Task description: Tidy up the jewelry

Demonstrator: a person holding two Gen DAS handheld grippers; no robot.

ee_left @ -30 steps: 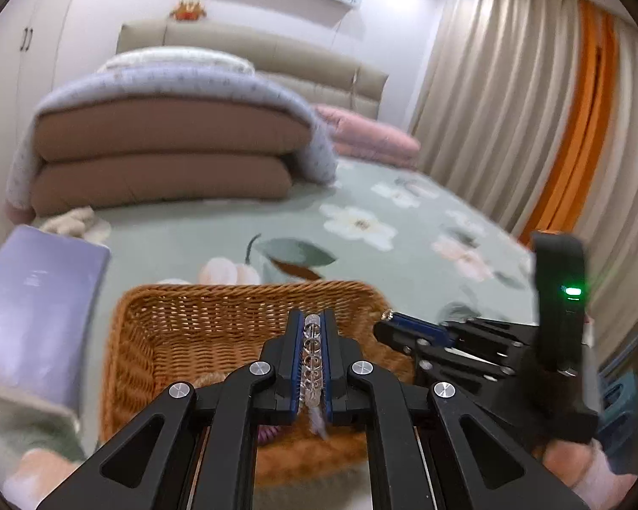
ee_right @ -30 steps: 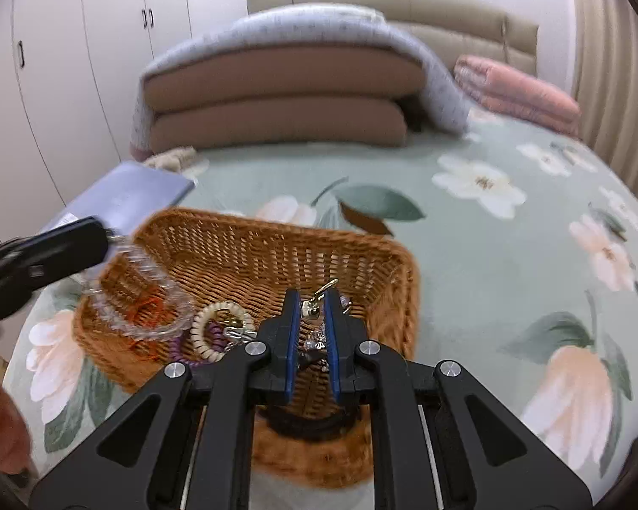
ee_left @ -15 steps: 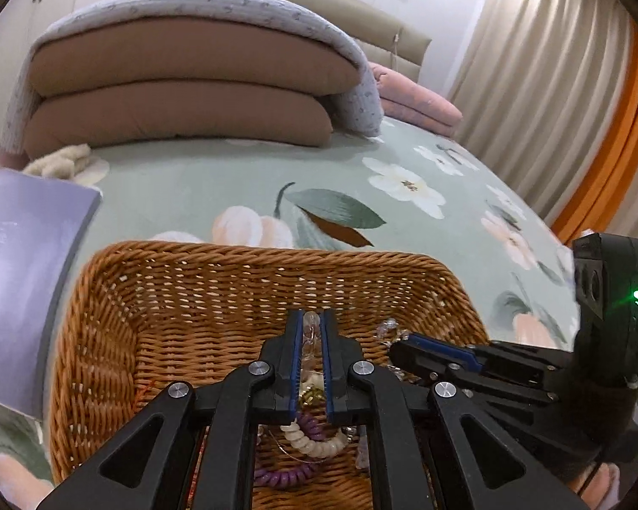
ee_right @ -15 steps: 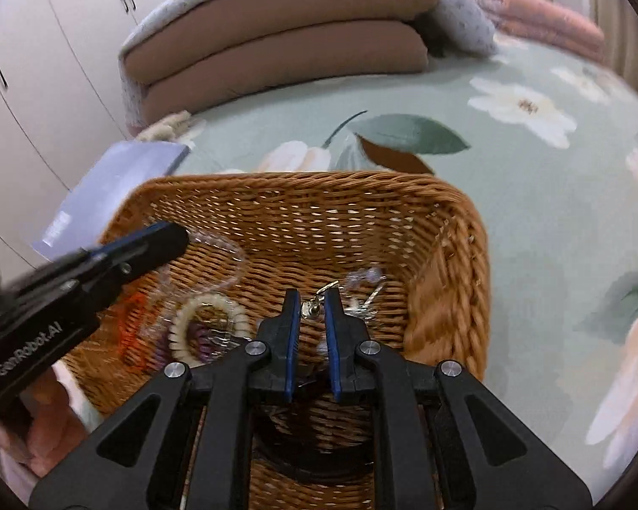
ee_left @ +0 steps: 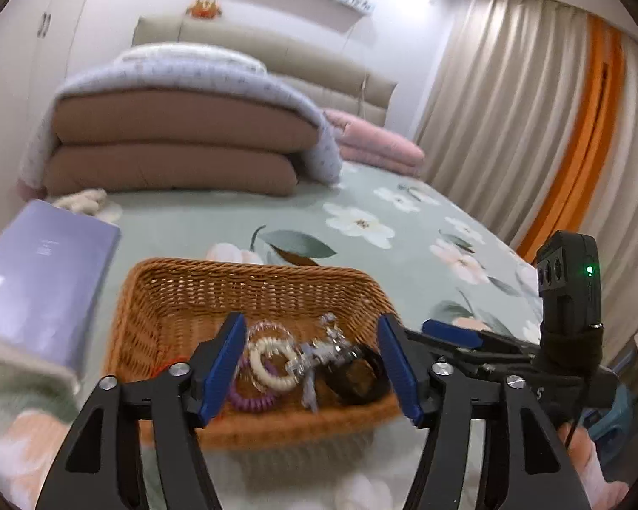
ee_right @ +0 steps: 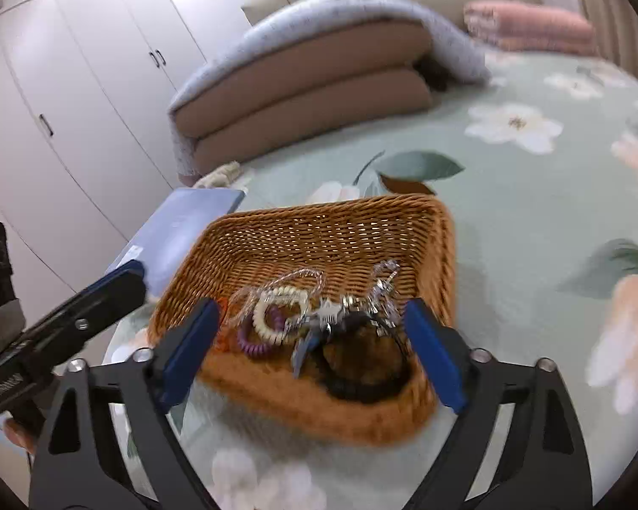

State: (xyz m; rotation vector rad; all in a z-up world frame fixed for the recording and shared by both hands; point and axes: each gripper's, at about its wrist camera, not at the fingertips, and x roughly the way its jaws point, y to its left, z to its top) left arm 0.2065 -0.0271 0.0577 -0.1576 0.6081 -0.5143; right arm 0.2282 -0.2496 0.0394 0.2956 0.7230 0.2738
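Observation:
A brown wicker basket (ee_left: 251, 265) (ee_right: 327, 208) sits on the flowered green bedspread. Inside lie a cream coil bracelet (ee_left: 272, 363) (ee_right: 276, 310), a purple coil (ee_left: 251, 399) (ee_right: 255, 344), a clear bead bracelet (ee_left: 268, 327) (ee_right: 293, 276), a silver chain piece (ee_left: 323, 348) (ee_right: 361, 301) and a dark ring (ee_left: 357, 376) (ee_right: 361, 365). My left gripper (ee_left: 310, 318) hovers at the basket's near rim, jaws opening, nothing between the pads. My right gripper (ee_right: 311, 302) does the same beside it, jaws opening and empty. Its fingers (ee_left: 451, 333) show at the right of the left wrist view.
A lilac book (ee_left: 42, 263) (ee_right: 183, 221) lies left of the basket. Folded brown duvets (ee_left: 170, 144) and pink pillows (ee_left: 378, 148) are stacked at the bed's head. Curtains (ee_left: 531, 127) hang on the right, white wardrobes (ee_right: 64, 85) stand on the left.
Both grippers were shut, the left on the clear bead bracelet, the right on the silver chain piece. Both have let go over the basket, opened wide and drawn back.

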